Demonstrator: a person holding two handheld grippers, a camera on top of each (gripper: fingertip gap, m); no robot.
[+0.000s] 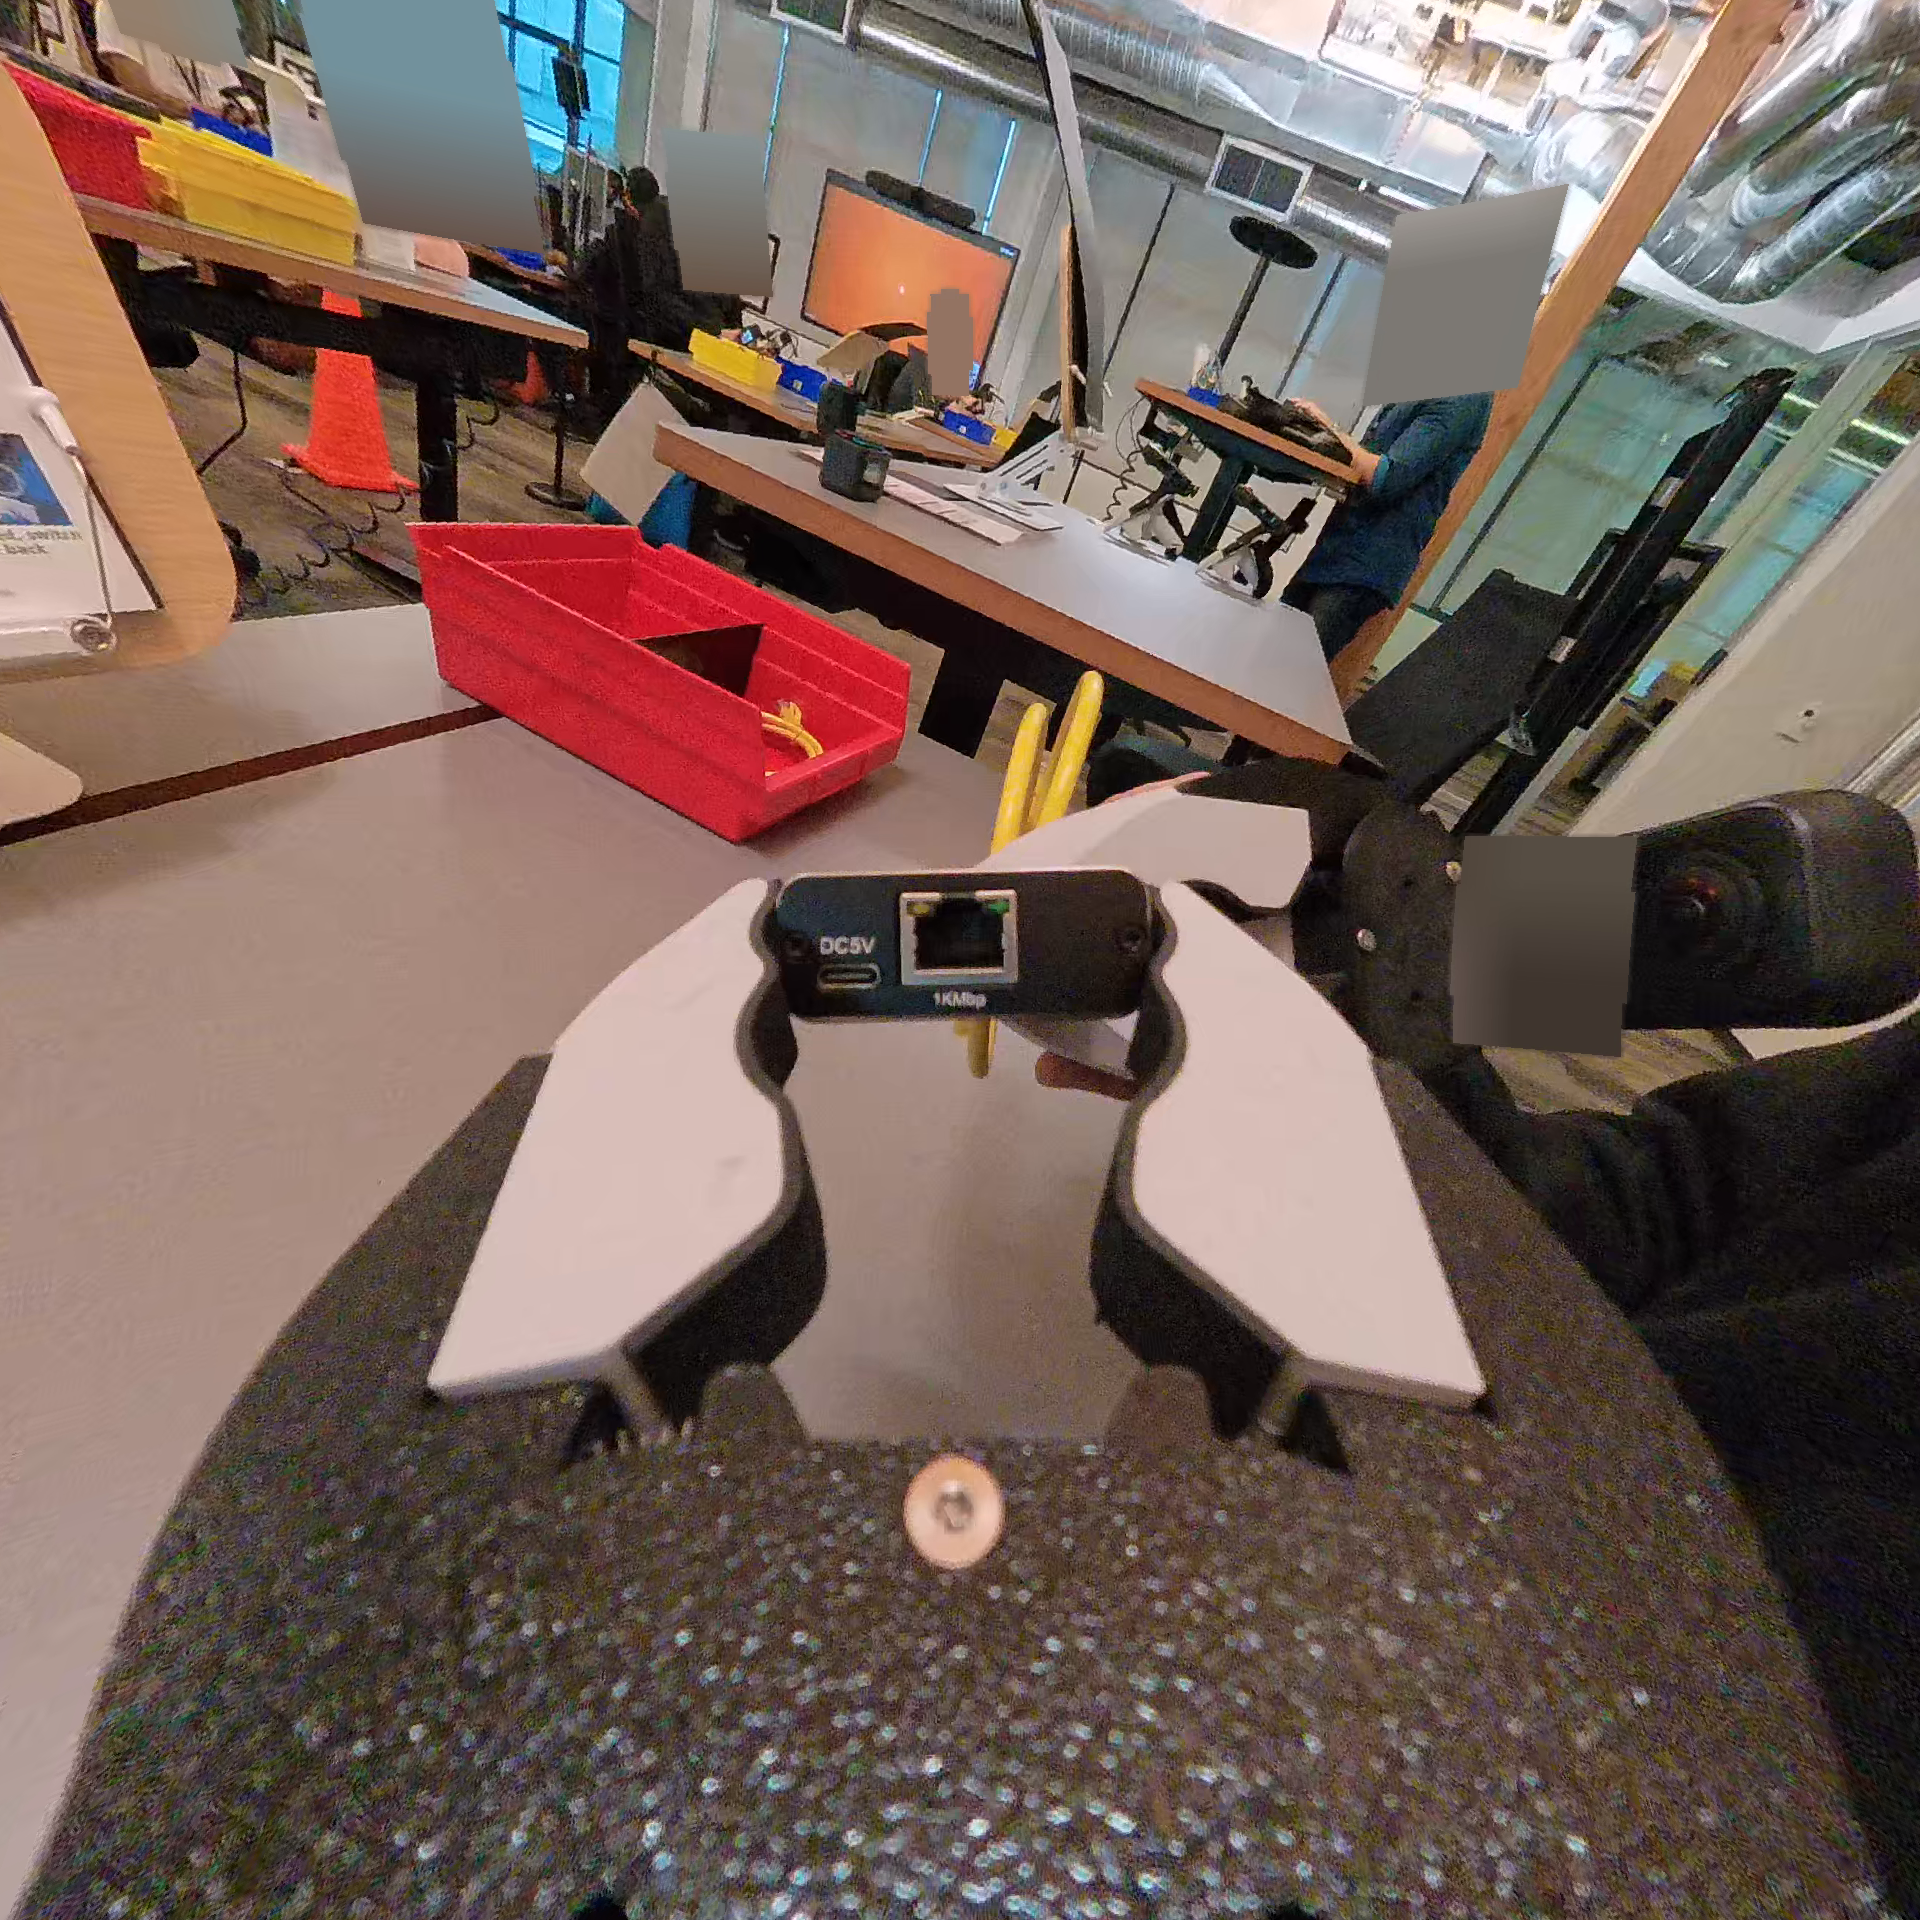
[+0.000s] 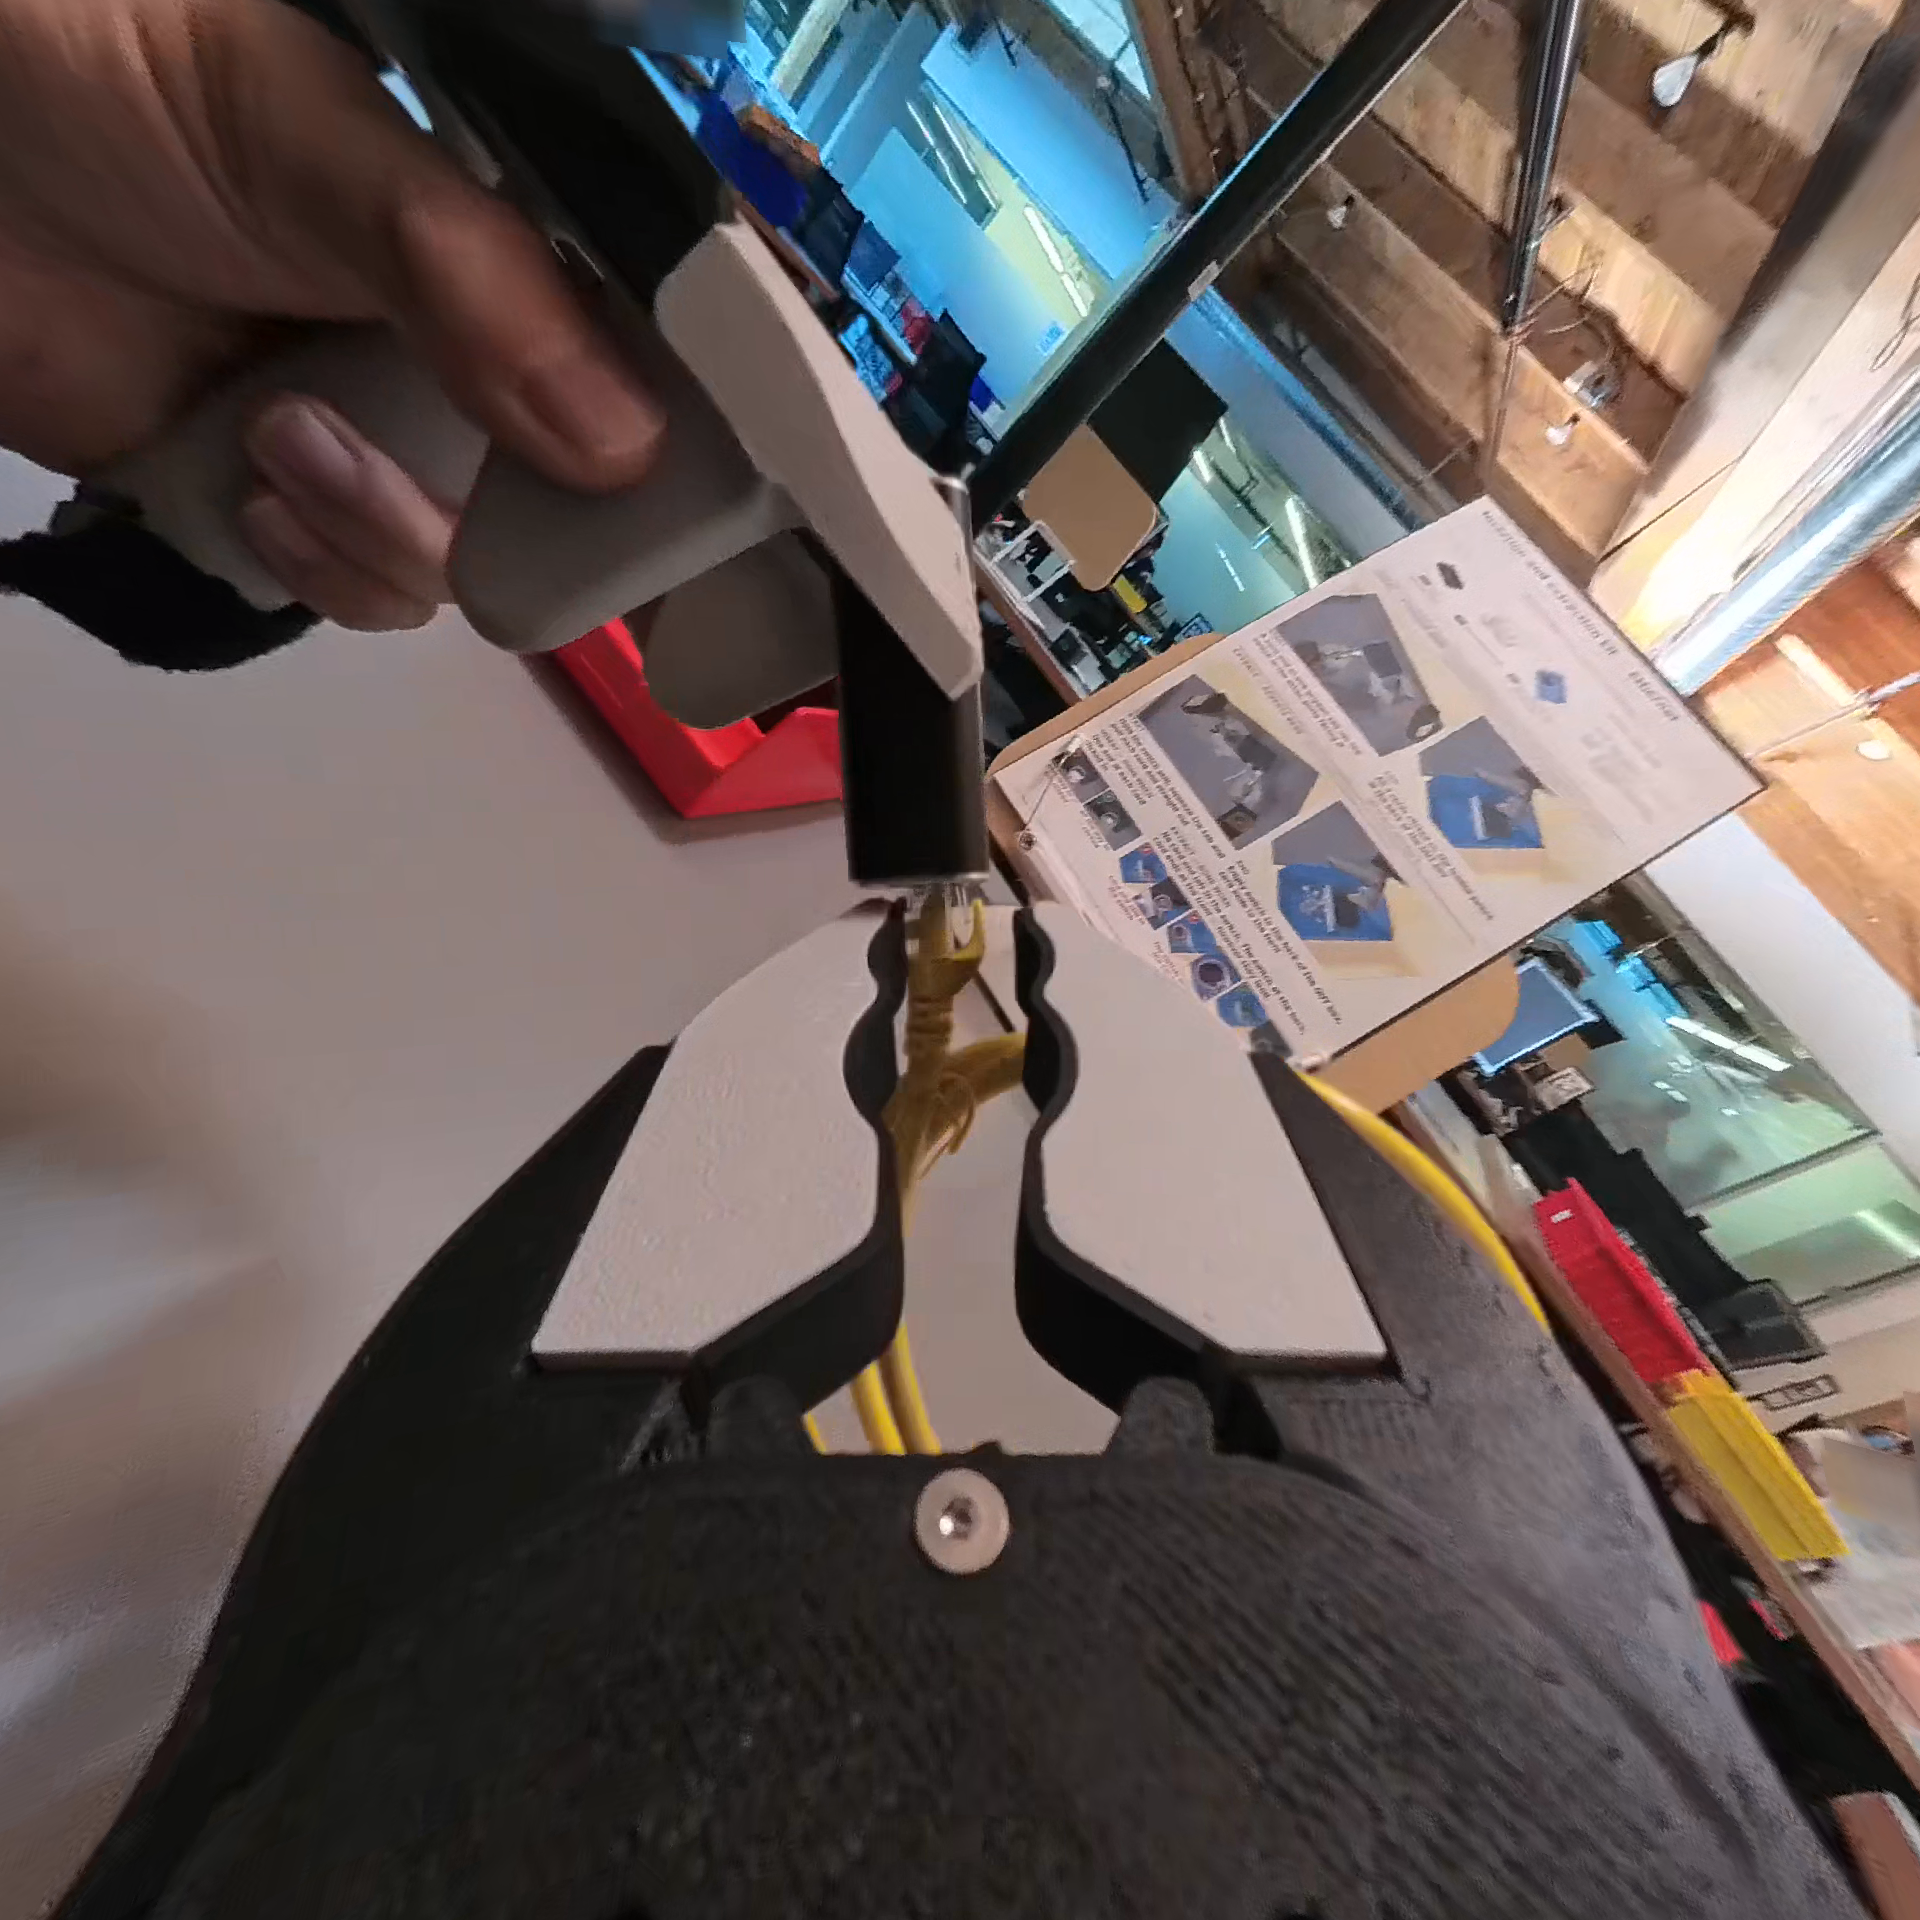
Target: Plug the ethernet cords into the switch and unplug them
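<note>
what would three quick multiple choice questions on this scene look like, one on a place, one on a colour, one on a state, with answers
1. Where is the switch?
A. in the red bin
B. between the left gripper's fingers
C. flat on the table

2. What colour is the ethernet cord?
A. blue
B. yellow
C. grey

3. How is the switch's near-end ethernet port?
A. empty
B. holding a plug
C. taped over

Answers:
1 B, the left gripper clamps the switch above the table.
2 B, the cord in the right gripper is yellow.
3 A, the left wrist view shows the socket bare.
</note>
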